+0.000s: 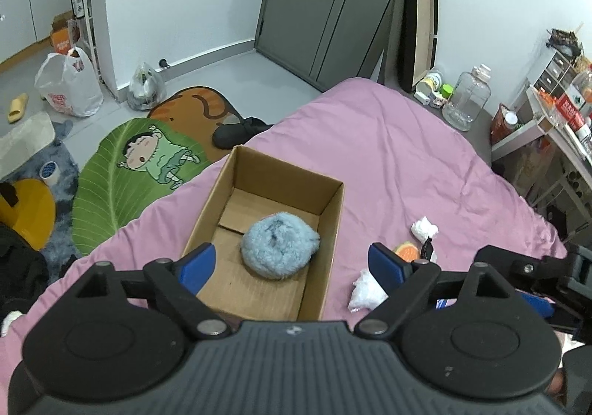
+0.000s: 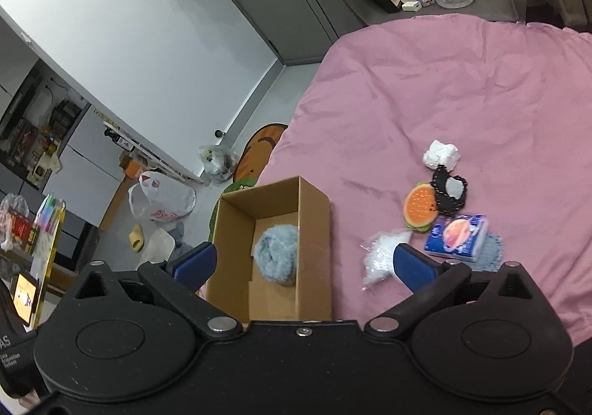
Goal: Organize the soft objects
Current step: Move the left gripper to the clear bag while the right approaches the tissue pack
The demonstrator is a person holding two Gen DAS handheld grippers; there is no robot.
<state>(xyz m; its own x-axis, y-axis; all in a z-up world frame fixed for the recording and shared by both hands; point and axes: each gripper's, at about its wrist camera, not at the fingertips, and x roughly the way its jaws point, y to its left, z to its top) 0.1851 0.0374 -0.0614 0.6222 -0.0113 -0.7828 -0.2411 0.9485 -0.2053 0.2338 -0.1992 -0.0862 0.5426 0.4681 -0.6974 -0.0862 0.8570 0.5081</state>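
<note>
1. Pink bedsheet [image 1: 388, 141] carries my box [image 1: 329, 215] near its left edge; the blue puff [image 1: 279, 246] lies inside.
2. Both my left gripper [image 1: 292, 265] and right gripper [image 2: 303, 263] gape wide, empty.
3. Right of the box: a white wad [image 2: 440, 154], burger toy [image 2: 420, 206], tissue pack [image 2: 457, 237]; only the right view shows the pack.

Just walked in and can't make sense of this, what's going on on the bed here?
A person holding a gripper in each hand is sorting soft things into a cardboard box on the pink bed. A fluffy blue ball already lies in the box. The left gripper and right gripper are both open and empty. A burger toy, crumpled white wad, tissue pack and clear bag still lie on the bed.
</note>
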